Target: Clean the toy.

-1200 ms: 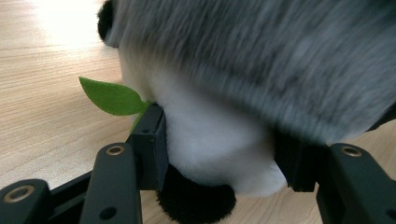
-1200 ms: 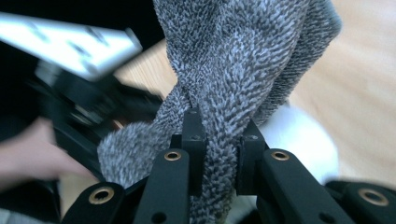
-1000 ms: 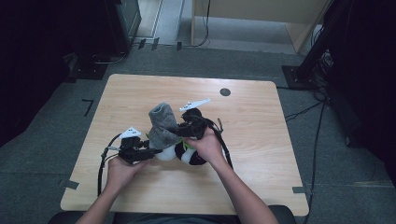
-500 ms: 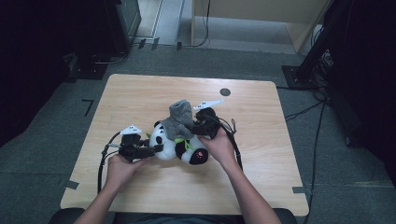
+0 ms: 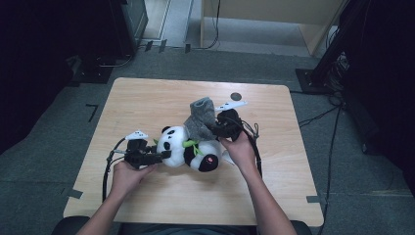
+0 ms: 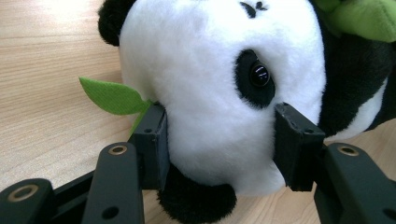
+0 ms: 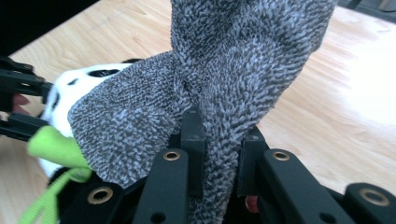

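The left gripper (image 6: 219, 144) has its two black jaws pressed on the soft white head of the black and white plush panda toy (image 6: 219, 93), one jaw on each side, just under the shiny black eye. It squeezes the head so the toy cannot slide on the light wooden table (image 5: 147, 98). In the high view the left gripper (image 5: 164, 155) lies low near the table's near edge, and the panda (image 5: 188, 149) lies on its side right beside it, head toward that gripper and body toward the other hand. A small green felt leaf (image 6: 112, 95) pokes out by the jaw on the left. The right gripper (image 7: 219, 154) has its jaws pinched tight on a fold of the fuzzy grey knitted sock (image 7: 233, 70). The sock stands up from those jaws and spreads wide at the top, and one flap hangs down over the panda's body. In the high view the right gripper (image 5: 219, 128) sits just behind the panda, and the sock (image 5: 200, 117) rises next to it, touching the toy. I think one hand holds the toy steady while the other works the sock on it; whether it goes on or comes off I cannot tell. A small dark round spot (image 5: 236, 96) lies farther back on the table, well apart from everything.
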Available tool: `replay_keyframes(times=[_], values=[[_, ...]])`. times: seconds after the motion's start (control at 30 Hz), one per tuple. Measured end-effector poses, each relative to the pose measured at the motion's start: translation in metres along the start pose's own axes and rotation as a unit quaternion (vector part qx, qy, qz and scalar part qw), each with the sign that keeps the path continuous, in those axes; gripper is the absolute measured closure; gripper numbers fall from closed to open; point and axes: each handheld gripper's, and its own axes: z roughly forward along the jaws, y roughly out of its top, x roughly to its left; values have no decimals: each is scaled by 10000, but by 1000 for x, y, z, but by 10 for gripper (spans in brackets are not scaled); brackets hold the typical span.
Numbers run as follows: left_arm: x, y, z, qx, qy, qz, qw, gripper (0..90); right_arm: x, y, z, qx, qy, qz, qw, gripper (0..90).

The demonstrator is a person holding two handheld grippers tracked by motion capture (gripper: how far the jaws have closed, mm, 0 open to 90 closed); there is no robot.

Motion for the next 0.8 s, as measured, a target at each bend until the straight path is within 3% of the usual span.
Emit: replay_keyframes(times=[0.27, 0.4, 0.6, 0.73, 0.8], values=[[-1, -1, 0, -27, 28, 41, 10000, 451, -8, 2, -13, -144, -134, 116, 9997, 791], [0, -1, 0, -10, 41, 65, 10000, 451, -9, 6, -30, -405, -142, 177, 9989, 793], [-1, -2, 1, -49, 52, 28, 10000, 449, -10, 10, -55, -804, 137, 329, 9961, 793], [0, -1, 0, -25, 36, 23, 10000, 449, -10, 2, -51, -711, 393, 426, 9958, 792], [0, -1, 1, -19, 25, 5, 10000, 450, -12, -8, -41, -508, 328, 436, 9972, 791]])
